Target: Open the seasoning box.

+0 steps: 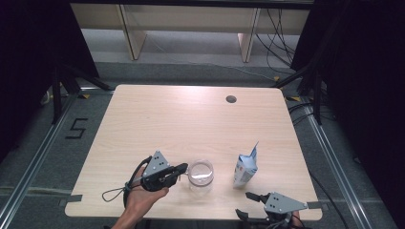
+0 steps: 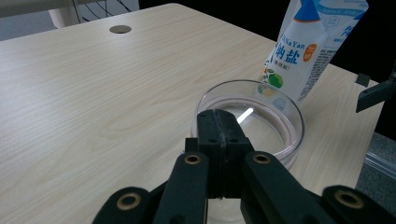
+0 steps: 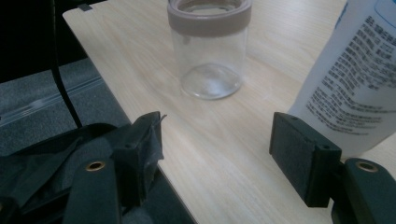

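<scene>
Your left gripper (image 1: 183, 168), jaws pressed together, seemingly pinches the glass jar (image 1: 200, 174) rim; your right gripper (image 1: 242, 202), jaws wide, nears the salt pouch (image 1: 245, 168); a nudge could topple it.

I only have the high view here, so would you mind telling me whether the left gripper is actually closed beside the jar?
Observer: Yes. In the left gripper view the left gripper has its jaws pressed together, right at the near rim of the glass jar, holding nothing.
Operator: Thank you. Is there anything inside the jar?
Observer: The right gripper view shows it looking empty, with a clear bottom and a pinkish band round the top of the jar.
Operator: And what is the pouch to its right?
Observer: The left gripper view shows its printed front: a white and blue pouch with Chinese characters and a green fruit picture.
Operator: Is the right gripper open?
Observer: Yes, the right gripper is wide open, near the pouch.
</scene>
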Tool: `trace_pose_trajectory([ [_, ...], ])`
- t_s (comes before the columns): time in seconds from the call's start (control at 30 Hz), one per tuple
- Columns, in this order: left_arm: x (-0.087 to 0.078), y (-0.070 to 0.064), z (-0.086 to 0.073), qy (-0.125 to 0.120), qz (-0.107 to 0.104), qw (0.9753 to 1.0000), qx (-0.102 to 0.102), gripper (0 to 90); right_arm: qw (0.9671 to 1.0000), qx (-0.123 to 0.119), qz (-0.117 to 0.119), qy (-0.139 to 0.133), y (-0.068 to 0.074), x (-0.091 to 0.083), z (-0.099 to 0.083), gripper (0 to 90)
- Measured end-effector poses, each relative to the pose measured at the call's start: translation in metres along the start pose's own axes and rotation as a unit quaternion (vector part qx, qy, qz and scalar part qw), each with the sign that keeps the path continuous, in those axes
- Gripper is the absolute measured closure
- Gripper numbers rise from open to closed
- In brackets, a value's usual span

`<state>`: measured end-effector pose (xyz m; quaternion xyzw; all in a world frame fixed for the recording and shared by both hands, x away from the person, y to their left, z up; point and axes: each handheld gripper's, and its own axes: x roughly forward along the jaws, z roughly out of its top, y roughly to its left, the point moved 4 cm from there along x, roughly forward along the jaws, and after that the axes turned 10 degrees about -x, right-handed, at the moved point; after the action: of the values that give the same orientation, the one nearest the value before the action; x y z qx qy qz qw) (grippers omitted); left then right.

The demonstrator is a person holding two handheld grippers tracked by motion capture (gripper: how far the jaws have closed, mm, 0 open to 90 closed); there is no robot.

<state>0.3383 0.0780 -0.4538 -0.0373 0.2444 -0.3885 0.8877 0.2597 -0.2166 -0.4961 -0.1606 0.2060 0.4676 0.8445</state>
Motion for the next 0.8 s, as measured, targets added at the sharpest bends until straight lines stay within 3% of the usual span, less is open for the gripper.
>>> trace_pose_trajectory([
  [0.13,0.002,0.0,0.001,0.004,0.0,1.0,0.006,89.2,0.9999,-0.014,-0.007,-0.006,0.002,0.004,0.004,37.6],
  [0.2,0.003,0.0,0.001,0.002,-0.007,1.0,0.007,89.2,0.9999,-0.012,-0.003,-0.01,0.003,0.006,0.005,38.0],
  [0.23,0.003,0.0,0.001,0.008,0.0,1.0,0.005,89.2,1.0,0.0,-0.009,-0.004,0.005,0.005,0.005,38.8],
  [0.33,0.004,0.0,0.0,0.01,-0.001,0.9999,0.004,89.2,0.9999,-0.007,-0.008,-0.012,0.004,0.01,0.008,42.2],
  [0.37,0.005,0.001,-0.001,0.01,-0.003,0.9999,0.006,89.2,0.9997,-0.009,-0.019,-0.011,0.003,0.011,0.009,43.1],
  [0.63,0.006,0.004,-0.003,0.012,0.003,0.9999,-0.002,89.1,0.9998,-0.014,-0.012,-0.005,0.007,0.021,0.016,47.7],
  [0.77,0.007,0.006,-0.004,0.012,0.004,0.9999,-0.001,89.1,0.9996,-0.02,-0.02,-0.005,0.008,0.026,0.019,49.4],
  [0.8,0.007,0.007,-0.004,0.012,0.005,0.9999,0.004,89.1,0.9999,-0.011,-0.01,-0.004,0.01,0.03,0.021,50.7],
])
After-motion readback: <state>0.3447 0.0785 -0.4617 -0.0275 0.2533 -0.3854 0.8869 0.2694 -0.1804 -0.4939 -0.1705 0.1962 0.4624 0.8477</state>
